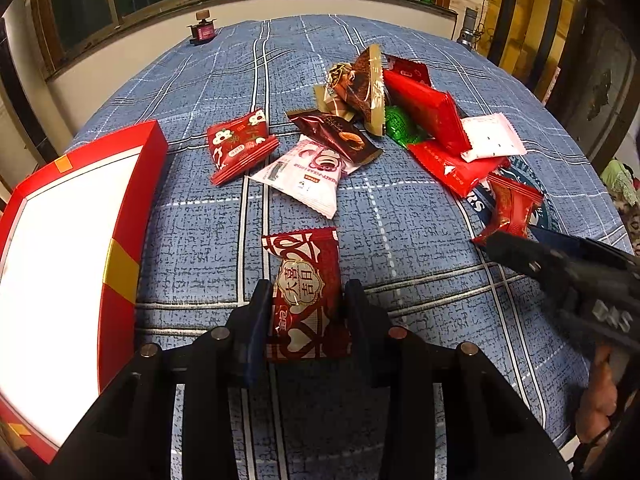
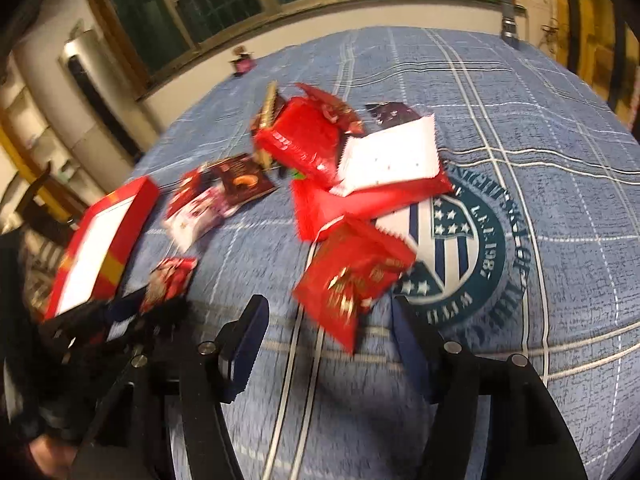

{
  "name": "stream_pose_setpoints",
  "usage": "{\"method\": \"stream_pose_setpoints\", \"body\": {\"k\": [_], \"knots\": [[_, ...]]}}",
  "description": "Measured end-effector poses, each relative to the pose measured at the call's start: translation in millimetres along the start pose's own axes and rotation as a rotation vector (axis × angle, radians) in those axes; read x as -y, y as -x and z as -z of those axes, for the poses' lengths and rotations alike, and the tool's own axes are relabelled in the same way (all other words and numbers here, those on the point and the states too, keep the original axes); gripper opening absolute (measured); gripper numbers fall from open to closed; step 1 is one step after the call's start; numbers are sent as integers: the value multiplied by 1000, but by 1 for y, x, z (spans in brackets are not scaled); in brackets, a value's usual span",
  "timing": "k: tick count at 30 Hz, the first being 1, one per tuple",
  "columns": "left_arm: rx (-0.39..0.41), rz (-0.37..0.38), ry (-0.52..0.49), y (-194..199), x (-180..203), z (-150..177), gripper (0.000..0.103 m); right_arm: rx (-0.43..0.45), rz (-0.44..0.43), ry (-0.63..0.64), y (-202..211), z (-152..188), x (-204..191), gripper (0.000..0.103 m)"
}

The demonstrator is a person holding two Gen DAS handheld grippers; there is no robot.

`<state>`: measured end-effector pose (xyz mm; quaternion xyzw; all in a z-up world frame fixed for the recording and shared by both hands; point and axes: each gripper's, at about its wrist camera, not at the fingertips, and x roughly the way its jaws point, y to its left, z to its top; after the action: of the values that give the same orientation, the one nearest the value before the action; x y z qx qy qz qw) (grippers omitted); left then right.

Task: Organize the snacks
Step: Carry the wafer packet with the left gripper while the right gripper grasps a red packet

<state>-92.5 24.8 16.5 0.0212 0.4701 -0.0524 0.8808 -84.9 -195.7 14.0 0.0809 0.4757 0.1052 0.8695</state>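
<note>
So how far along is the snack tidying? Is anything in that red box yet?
Barely begun. The red box shows only its white inside, with no snack visible in it. The left gripper is shut on a red-and-white packet. The right gripper is open near a red packet. The other snacks lie scattered on the blue cloth.

The left gripper (image 1: pixel 306 294) is pointing down and away, and its two black fingers (image 1: pixel 260 300) are squeezing a red and white snack packet (image 1: pixel 306 276) from both sides. The right gripper (image 2: pixel 326 320) is pointing down too, with its jaws standing wide apart and pressing on nothing. A hand (image 1: pixel 600 396) is holding the right gripper from behind.
</note>
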Motion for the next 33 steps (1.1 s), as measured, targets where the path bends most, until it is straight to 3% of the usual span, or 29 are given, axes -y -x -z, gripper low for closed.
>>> {"method": "stream_pose_setpoints", "body": {"k": [4,5,6,13,20,33], "knots": [[9,16,-3,0,-4,1,35,6,79,42,-5,-2,-12,50],[12,25,0,0,-5,2,33,14,114,56,-4,0,-14,40],[14,31,4,0,-8,2,31,21,133,69,-5,1,-16,38],[19,130,64,5,-26,6,25,43,82,64,4,9,-6,37],[22,165,64,13,-29,17,23,72,22,36,21,13,1,37],[22,213,1,29,-7,40,23,77,28,-22,52,35,40,37]]}}
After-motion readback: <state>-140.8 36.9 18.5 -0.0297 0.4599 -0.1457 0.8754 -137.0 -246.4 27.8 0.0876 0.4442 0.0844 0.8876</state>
